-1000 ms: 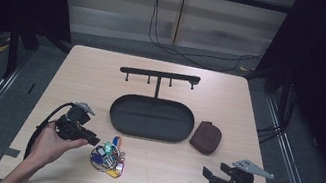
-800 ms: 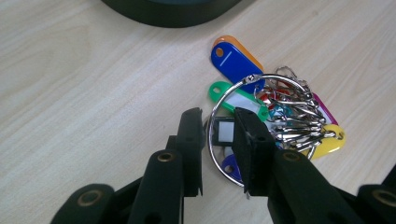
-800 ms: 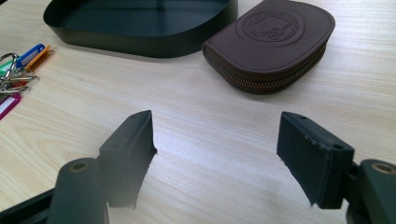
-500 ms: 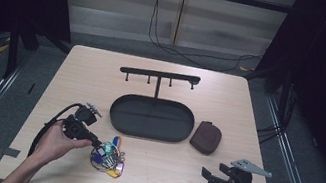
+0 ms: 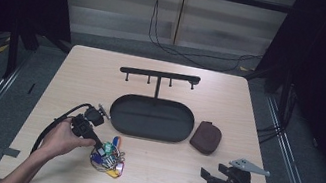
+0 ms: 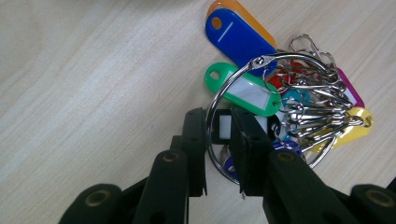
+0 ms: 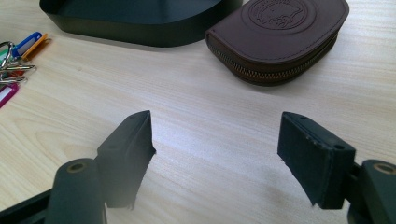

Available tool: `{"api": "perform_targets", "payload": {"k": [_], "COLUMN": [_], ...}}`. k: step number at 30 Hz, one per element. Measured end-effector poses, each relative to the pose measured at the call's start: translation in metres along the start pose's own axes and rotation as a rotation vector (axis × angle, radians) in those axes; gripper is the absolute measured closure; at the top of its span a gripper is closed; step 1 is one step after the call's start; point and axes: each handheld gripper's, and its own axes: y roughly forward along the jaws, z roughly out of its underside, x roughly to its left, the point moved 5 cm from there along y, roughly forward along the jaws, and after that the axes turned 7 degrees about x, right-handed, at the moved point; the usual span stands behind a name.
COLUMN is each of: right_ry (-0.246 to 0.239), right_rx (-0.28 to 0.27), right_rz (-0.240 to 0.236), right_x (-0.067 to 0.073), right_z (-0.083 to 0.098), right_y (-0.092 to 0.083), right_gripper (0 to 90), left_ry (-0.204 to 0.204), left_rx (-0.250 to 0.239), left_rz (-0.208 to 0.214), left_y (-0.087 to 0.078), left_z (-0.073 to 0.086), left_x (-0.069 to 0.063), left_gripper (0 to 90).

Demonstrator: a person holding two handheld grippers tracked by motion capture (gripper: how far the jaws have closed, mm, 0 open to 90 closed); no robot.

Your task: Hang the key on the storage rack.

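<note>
Left hand-held gripper (image 6: 219,140) moved onto the key bunch (image 5: 107,158), jaws just closing around its ring (image 6: 215,107), not yet pinched; right hand-held gripper (image 7: 217,154) open, idle.

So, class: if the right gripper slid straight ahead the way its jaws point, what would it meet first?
Probably the brown zipped leather pouch: it lies ahead of the open right gripper, slightly toward the right jaw, with bare wooden table between. Depth is uncertain.
</note>
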Motion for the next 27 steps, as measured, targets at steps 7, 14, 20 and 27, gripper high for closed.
{"api": "perform_targets", "payload": {"k": [7, 14, 20, 27], "right_ry": [0.004, 0.012, 0.003, -0.006], "right_rx": [-0.001, 0.003, 0.015, 0.027], "right_rz": [-0.004, -0.006, -0.005, -0.001], "right_x": [0.000, -0.001, 0.000, 0.000], "right_z": [0.000, 0.000, 0.000, 0.001], "right_y": [0.000, 0.001, 0.002, 0.003], "right_gripper": [26.4, 26.2, 26.0, 26.0], "left_ry": [-0.002, 0.000, 0.014, -0.001], "left_rx": [0.046, 0.057, 0.095, 0.131], "left_rz": [0.001, -0.024, -0.076, -0.069], "left_y": [0.009, 0.012, 0.012, 0.013], "left_z": [-0.003, -0.005, -0.007, -0.012], "left_x": [0.003, 0.000, -0.004, -0.007], "left_gripper": [77.4, 79.4, 80.1, 84.1]}}
